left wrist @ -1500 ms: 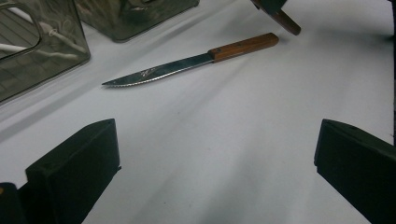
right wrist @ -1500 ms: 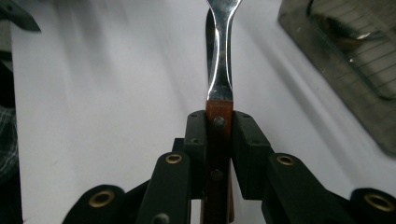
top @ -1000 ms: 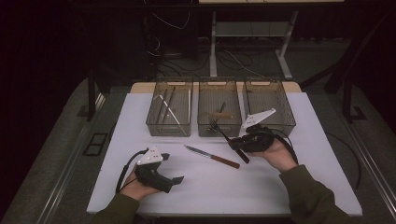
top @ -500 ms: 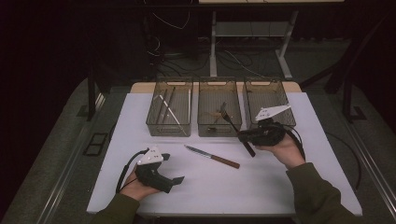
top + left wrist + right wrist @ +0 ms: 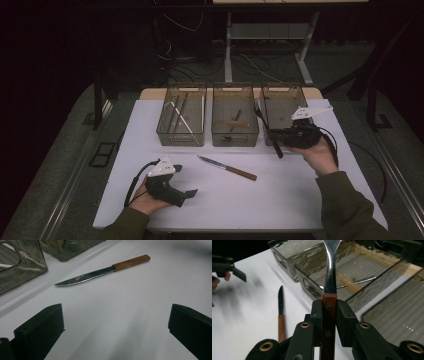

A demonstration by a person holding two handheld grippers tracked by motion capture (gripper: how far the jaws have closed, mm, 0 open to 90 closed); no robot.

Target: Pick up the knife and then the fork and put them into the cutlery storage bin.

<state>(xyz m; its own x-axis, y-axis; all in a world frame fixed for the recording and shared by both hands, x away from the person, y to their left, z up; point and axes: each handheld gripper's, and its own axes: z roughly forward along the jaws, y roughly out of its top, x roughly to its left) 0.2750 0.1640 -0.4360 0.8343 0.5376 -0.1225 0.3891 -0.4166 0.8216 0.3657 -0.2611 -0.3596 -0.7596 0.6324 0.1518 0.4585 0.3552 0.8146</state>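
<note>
One fork (image 5: 330, 277) with a wooden handle sits pinched between the jaws of the right gripper (image 5: 329, 312), its metal neck rising straight out ahead of them, above the right-hand bin (image 5: 283, 107) of three clear ones. Off to one side of those jaws, a wooden-handled knife (image 5: 105, 271) lies flat on the white bench (image 5: 300, 195). Ahead of the left gripper (image 5: 115, 322), whose jaws stand spread wide with nothing between them, that same knife lies crosswise.

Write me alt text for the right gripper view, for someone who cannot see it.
The right gripper clamps the wooden handle of a fork, whose metal neck rises over clear bins. A wooden-handled knife lies on the white table at left.
</note>
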